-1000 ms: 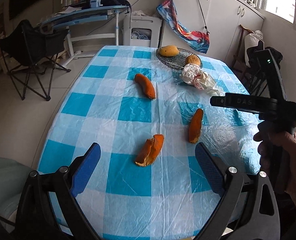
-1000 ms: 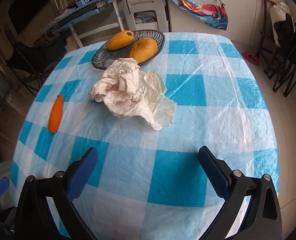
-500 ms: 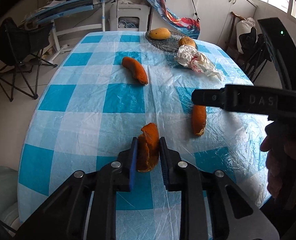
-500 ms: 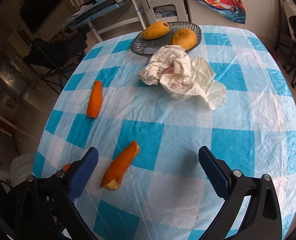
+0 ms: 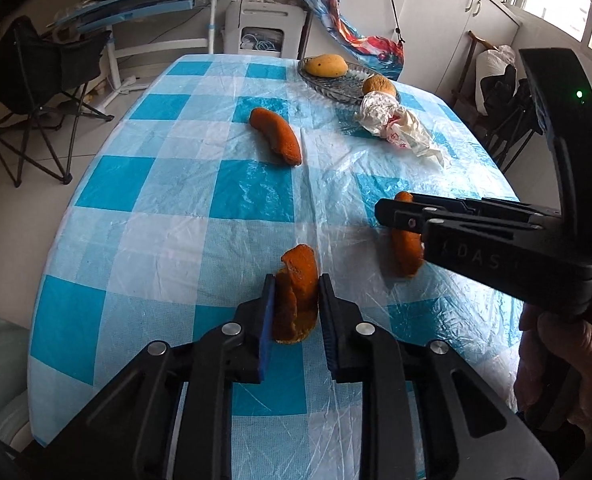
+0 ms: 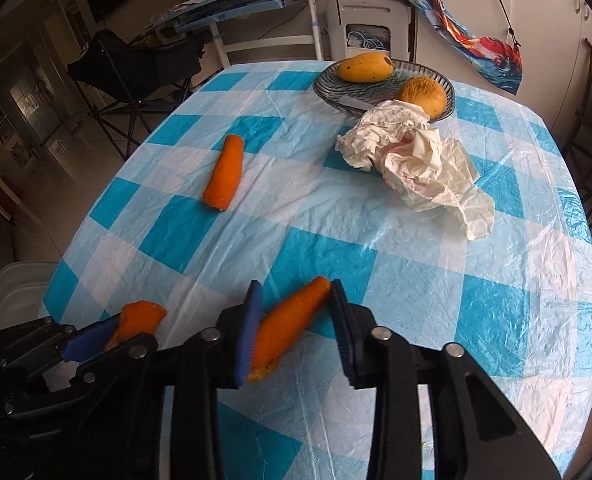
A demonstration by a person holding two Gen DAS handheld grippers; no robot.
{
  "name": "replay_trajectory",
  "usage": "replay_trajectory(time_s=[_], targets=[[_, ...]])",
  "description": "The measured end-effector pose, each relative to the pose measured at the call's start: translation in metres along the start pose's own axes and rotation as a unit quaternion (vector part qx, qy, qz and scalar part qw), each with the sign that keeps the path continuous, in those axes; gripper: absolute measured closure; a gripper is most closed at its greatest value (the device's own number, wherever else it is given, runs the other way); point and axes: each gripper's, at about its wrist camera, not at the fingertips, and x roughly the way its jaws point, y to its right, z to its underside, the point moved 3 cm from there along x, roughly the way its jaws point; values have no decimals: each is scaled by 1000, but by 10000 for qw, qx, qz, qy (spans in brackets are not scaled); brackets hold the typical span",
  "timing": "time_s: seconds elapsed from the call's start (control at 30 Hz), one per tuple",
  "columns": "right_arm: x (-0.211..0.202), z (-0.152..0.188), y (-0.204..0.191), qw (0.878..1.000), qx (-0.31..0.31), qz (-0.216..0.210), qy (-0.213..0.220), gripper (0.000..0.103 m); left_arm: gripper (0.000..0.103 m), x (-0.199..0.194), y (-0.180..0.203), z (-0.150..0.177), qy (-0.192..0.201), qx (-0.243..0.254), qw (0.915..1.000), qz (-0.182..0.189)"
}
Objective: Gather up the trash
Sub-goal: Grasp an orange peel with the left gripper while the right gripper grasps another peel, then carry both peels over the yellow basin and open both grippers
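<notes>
The left gripper pinches one orange peel and the right gripper seems nearly clamped on a second peel, leaving a third peel and crumpled paper on the table.

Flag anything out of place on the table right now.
Litter on the checked tablecloth: one orange peel lies loose, a crumpled paper wad sits against the fruit plate. The left gripper and right gripper each pinch another peel.
</notes>
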Motion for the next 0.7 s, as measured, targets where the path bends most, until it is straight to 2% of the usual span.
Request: replay_trajectory(time_s=[0.03,0.1,0.23,0.43,0.53,0.7], targets=[[-1,2,0,10000,23,-79,-7,88,83,0,1,0,-8,52,10000,-23],[-3,4,-1,9999,-35,-142,7,89,83,0,2,1,-23,55,10000,23],[-17,8,-2,9994,-6,-322,137,90,85,-9,6,2,94,53,9998,137],[-61,24,-11,9955,70,-794,520,90,85,-34,8,15,353,137,9988,299],[-80,42,-26,9926,20,-1028,649,90,86,-52,12,29,485,214,9977,424],[-101,93,-53,9896,27,-1259,700,90,85,-86,19,58,697,229,9956,591]])
